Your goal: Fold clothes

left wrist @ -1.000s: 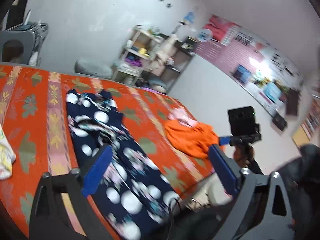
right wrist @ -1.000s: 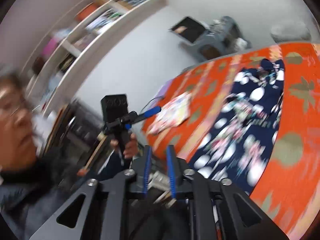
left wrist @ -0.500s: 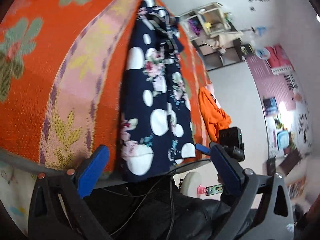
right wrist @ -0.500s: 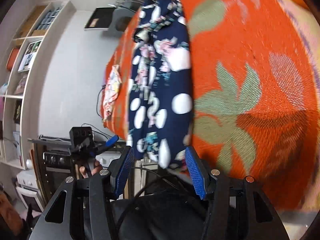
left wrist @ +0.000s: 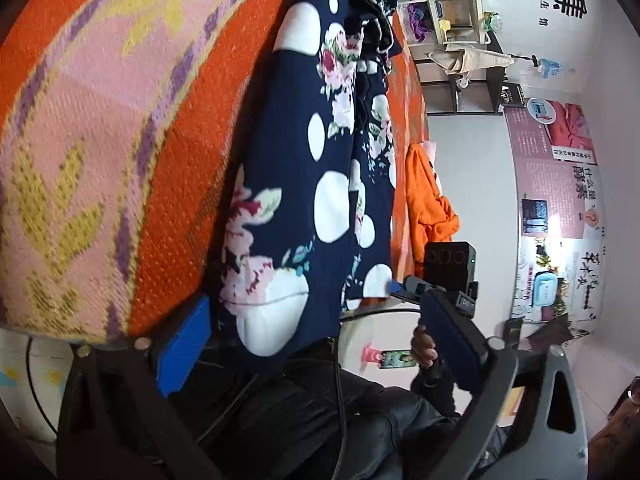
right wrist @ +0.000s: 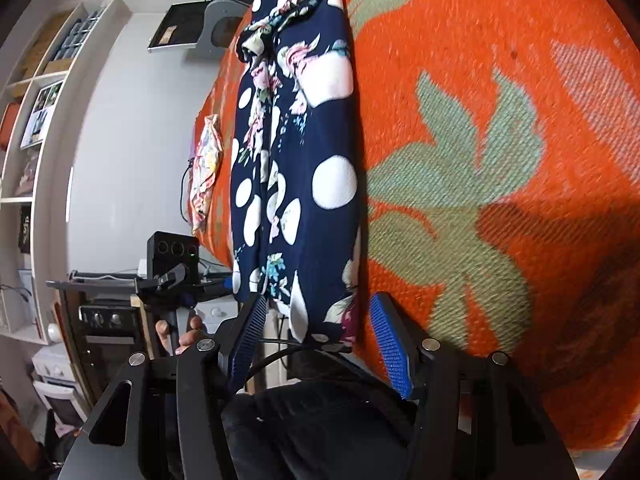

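Grasp step, left wrist view: my left hand-held gripper has just been closing, jaws apart astride one hem corner of the navy floral garment, which lies lengthwise on the orange bed cover. Right wrist view: my right hand-held gripper has just been opening, gaping astride the other corner, angled down; next I'd clamp both.

not much we can actually read here. the white wall has big dark chinese characters up top in the left wrist view, looks like 康 with smaller ones beside it. the pink poster under it carries chinese print too, something like 什么是 at the heading, the rest too small. in the right wrist view we can't read anything.
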Motion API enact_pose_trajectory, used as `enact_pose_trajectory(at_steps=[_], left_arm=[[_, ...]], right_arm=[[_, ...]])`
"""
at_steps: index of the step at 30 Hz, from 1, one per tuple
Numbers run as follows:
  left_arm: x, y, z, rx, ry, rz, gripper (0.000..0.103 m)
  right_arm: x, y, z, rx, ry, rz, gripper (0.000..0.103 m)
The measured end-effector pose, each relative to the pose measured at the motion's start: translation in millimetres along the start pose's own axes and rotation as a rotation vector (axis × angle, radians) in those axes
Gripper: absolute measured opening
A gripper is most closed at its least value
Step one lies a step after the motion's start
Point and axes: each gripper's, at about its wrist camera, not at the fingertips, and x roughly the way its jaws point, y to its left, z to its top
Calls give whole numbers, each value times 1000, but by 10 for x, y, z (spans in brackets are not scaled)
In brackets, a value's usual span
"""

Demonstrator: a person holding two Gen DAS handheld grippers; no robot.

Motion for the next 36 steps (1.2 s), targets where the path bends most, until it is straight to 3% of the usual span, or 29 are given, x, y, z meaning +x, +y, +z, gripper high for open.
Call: enact_pose_trajectory(at_steps=[1,3,4,5,6,7,8,10,15,18,23,25,27,28,30,34,36], left_arm=[[37,12,-2,-2,12,19,56],[105,51,-18,-12,29,66,36],[117,63,-22,-13,29,72,31],[107,63,-25,-9,23,71,28],[90,60,-27,-4,17,70,19],[70,44,-28,3,11,67,13],[48,23,-28,9,4,64,6],[-29,-66,-22,28,-22,41,4],[-293,-460,210,81,-120,-68,4],[-398,-632,567,97,-188,-100,4],[-311,-671,1319,47,-256,-64,5],[-212,-595,1590,18,-254,-3,6],[-138,-501,1786,-7,-238,48,25],[-107,-474,1852,-12,-235,75,43],[-90,-443,1948,-5,-237,114,60],[-292,-474,1912,53,-250,145,71],[-461,-516,1818,83,-285,169,71]], right_arm=[[16,10,-2,-2,0,-2,56],[42,30,-8,-6,-3,-5,56],[48,38,-12,-9,-5,-8,54],[63,45,-16,-13,-2,-14,40],[81,50,-20,-17,5,-21,29],[108,47,-29,-17,9,-27,10],[138,39,-41,-15,12,-32,6],[143,84,-51,-25,2,-27,5],[-126,435,160,-91,-83,50,5],[-276,605,485,-118,-161,68,5],[-233,612,1145,-94,-226,55,5],[-138,510,1391,-56,-230,45,5],[-50,391,1600,-14,-225,29,5],[-3,335,1673,12,-227,27,6],[48,221,1800,66,-243,30,15],[21,228,1868,59,-258,95,53],[-76,342,1858,34,-283,91,57]])
